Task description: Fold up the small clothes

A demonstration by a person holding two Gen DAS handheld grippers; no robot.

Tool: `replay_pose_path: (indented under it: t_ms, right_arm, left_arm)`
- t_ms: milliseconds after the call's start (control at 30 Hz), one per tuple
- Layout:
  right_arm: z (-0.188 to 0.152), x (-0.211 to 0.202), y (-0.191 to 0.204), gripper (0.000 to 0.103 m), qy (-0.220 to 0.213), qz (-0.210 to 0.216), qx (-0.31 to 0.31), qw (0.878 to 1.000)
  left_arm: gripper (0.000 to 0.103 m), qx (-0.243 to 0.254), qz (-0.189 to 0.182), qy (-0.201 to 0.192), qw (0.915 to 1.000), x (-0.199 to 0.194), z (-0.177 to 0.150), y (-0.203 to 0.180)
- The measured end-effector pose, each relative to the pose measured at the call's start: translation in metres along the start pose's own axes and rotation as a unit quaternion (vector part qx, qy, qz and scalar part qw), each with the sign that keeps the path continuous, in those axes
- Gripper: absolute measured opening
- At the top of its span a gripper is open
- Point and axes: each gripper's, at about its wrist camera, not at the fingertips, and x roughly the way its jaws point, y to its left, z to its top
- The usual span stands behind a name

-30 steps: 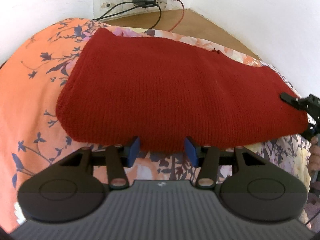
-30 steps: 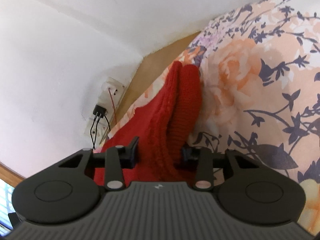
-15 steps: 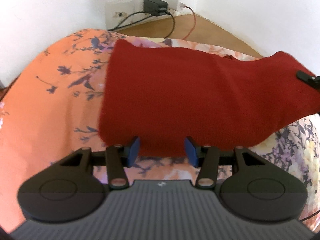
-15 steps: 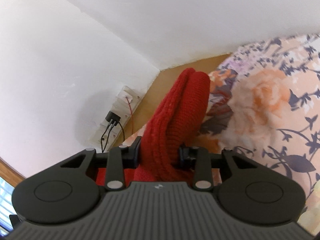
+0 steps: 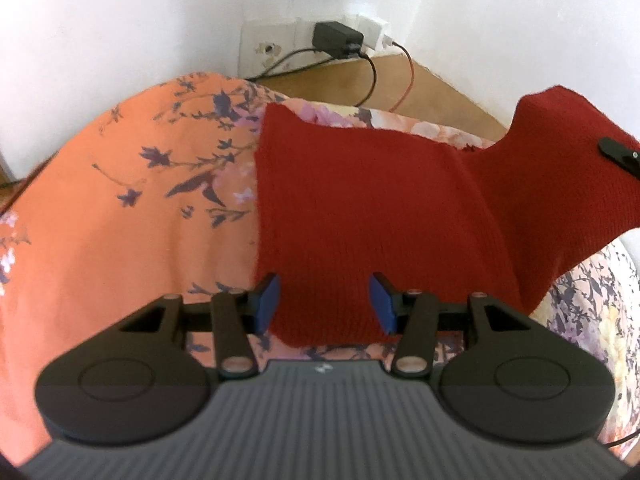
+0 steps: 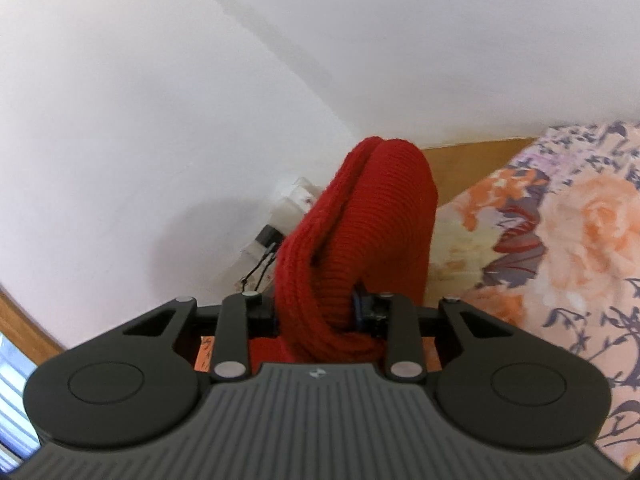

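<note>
Floral bedsheet (image 5: 120,232) under red knit garment (image 5: 360,208), right gripper (image 6: 316,316) jaws pinching it, left gripper (image 5: 324,304) jaws spread.

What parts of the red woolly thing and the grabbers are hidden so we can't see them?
- Left wrist view: the red knitted garment has its near edge behind the left gripper; whether the open blue pads touch it is unclear.
- Left wrist view: the right gripper is cut off by the frame edge.
- Right wrist view: bunched knit covers the right gripper's fingertips, and blocks part of the white wall socket.
</note>
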Motion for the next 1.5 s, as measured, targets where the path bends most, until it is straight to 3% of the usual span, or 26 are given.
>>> replay_pose_path:
  t_ms: [400,733,867,1067,1300,1500]
  right_arm:
    - [-0.03,0.041,0.079,0.032,0.044,0.028,-0.077,0.996]
    - [-0.095,0.113,0.111,0.033,0.158,0.011,-0.145,0.977]
    - [-0.114,0.121,0.122,0.035,0.161,0.003,-0.189,0.969]
    - [-0.132,0.116,0.142,0.062,0.167,0.016,-0.251,0.953]
    - [-0.134,0.093,0.152,0.074,0.138,0.012,-0.253,0.957]
    - [-0.114,0.055,0.154,0.079,0.112,0.017,-0.249,0.962]
  left_arm:
    - [0.051,-0.017,0.005,-0.008,0.9998,-0.004,0.006,0.035]
    - [0.051,-0.027,-0.01,-0.008,0.9996,-0.007,-0.001,0.056]
    - [0.051,-0.027,-0.015,-0.008,0.9995,-0.007,-0.002,0.062]
    - [0.051,-0.022,-0.028,-0.02,0.9992,-0.01,0.003,0.065]
    - [0.051,0.006,-0.055,-0.026,0.9981,-0.011,0.014,0.054]
    - [0.051,0.01,-0.076,-0.036,0.9964,-0.011,0.024,0.042]
